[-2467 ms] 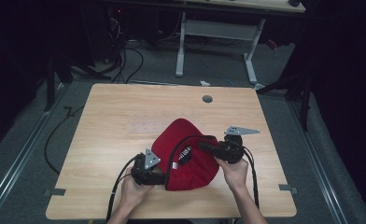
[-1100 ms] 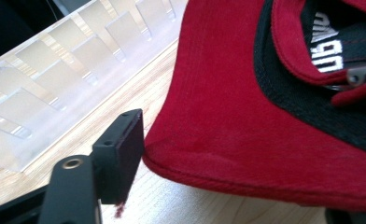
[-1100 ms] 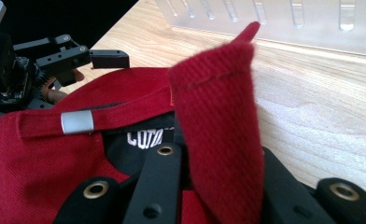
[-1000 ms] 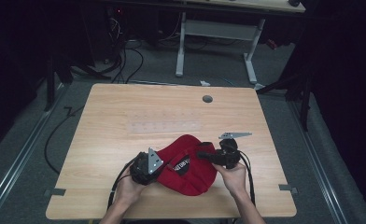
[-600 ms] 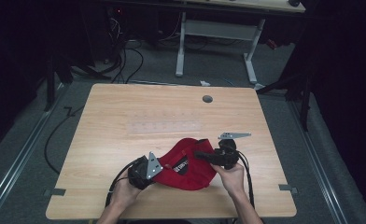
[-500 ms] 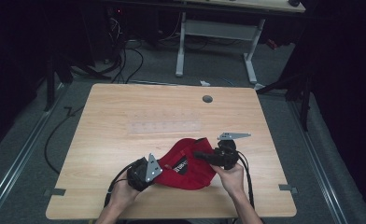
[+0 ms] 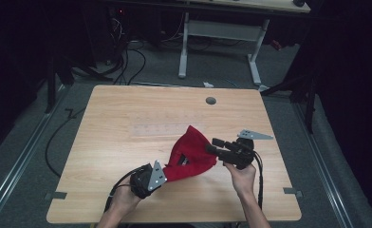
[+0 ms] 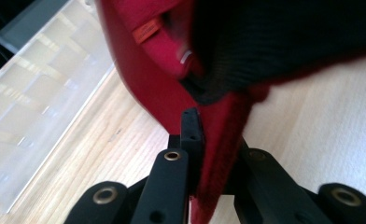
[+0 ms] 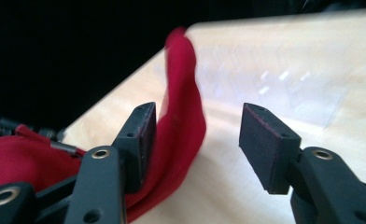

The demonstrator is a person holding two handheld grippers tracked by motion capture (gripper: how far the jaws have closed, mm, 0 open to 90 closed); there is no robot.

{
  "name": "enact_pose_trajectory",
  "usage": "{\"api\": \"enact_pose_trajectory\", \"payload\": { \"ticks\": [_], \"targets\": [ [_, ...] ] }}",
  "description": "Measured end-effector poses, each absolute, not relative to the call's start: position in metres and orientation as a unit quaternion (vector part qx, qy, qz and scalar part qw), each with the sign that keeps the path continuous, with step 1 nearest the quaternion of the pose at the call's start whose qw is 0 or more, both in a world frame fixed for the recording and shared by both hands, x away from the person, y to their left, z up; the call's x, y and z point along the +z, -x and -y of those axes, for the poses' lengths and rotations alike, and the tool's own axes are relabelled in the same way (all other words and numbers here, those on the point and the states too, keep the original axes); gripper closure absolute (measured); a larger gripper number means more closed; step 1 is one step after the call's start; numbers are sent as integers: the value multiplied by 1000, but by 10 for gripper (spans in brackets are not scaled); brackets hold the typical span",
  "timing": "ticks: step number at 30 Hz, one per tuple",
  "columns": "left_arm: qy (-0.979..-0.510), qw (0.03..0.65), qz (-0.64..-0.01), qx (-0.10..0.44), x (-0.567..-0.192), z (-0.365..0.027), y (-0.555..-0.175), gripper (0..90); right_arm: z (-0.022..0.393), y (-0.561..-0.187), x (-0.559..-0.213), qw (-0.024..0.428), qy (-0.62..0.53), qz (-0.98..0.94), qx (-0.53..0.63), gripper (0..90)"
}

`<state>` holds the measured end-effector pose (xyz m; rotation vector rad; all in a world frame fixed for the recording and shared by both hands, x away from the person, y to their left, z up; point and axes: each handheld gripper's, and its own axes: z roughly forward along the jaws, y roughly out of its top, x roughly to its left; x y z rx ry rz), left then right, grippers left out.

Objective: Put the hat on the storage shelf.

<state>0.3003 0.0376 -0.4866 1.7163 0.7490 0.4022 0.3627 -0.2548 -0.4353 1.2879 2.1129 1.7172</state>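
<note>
Right gripper [image 7: 213,145] just let go, jaws wide now; red cloth [image 7: 191,159] sits bunched near the table's [image 7: 127,114] front edge.
Left gripper [image 7: 161,175] stays clamped on its hem; the cloth's dark lining looks blurry up close.

I see a red cloth [image 7: 191,156] with a black ribbed lining and an orange tag [image 8: 146,32], on a pale wood-grain table [image 7: 117,128].
</note>
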Motion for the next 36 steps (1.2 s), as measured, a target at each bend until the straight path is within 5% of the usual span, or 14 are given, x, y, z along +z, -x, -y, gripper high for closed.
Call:
{"api": "enact_pose_trajectory", "payload": {
  "ticks": [7,23,36],
  "targets": [
    [-709,590,-352,161,-482,-51,-307,855,277,-357,-439,89,-437,-690,571,400],
    [-646,627,-419,117,-465,-72,-328,854,263,-369,-513,186,-480,-763,391,383],
    [-613,645,-444,103,-452,-88,-341,854,258,-371,-531,205,-487,-778,340,366]
  ]
}}
